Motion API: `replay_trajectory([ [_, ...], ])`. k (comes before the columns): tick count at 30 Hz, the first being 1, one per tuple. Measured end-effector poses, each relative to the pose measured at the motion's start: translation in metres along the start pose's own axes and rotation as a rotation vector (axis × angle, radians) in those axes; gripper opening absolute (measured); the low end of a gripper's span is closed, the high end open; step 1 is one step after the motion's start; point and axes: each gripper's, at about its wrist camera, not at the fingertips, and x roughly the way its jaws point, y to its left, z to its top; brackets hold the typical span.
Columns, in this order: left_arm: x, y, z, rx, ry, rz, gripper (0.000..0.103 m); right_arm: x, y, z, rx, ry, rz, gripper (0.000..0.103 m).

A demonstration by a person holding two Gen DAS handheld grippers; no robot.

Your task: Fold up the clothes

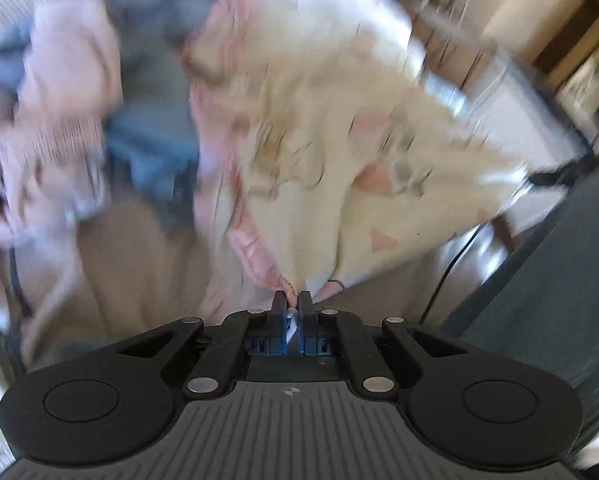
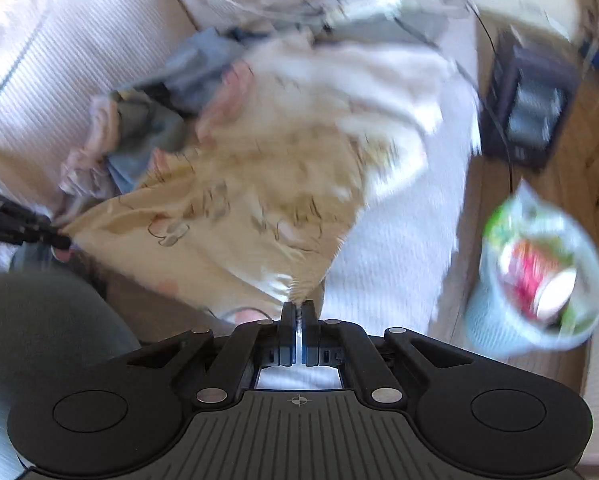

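Between both claws: cream cloth [image 2: 235, 216] pulled tight, long way left-right. Left claw [image 1: 293, 300] & right claw [image 2: 298, 307] each pinch one corner, over sofa [image 2: 399, 240] front edge.

At bottom centre the right gripper [image 2: 297, 307] pinches a corner of the cream printed garment [image 2: 235, 208]; the left gripper [image 2: 61, 240] clamps another corner at mid-left. A blurred basket [image 2: 495, 332] sits lower right.
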Motion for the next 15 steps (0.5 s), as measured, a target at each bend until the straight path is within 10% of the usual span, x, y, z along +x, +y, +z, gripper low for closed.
replay_trajectory([
  [6, 0.005, -0.001, -0.010, -0.018, -0.007, 0.036, 0.006, 0.050, -0.008, -0.037, 0.094, 0.098, 0.027, 0.003],
  [15, -0.010, 0.013, 0.031, -0.066, -0.154, 0.046, 0.031, 0.034, -0.017, -0.029, 0.106, 0.078, -0.010, 0.031],
])
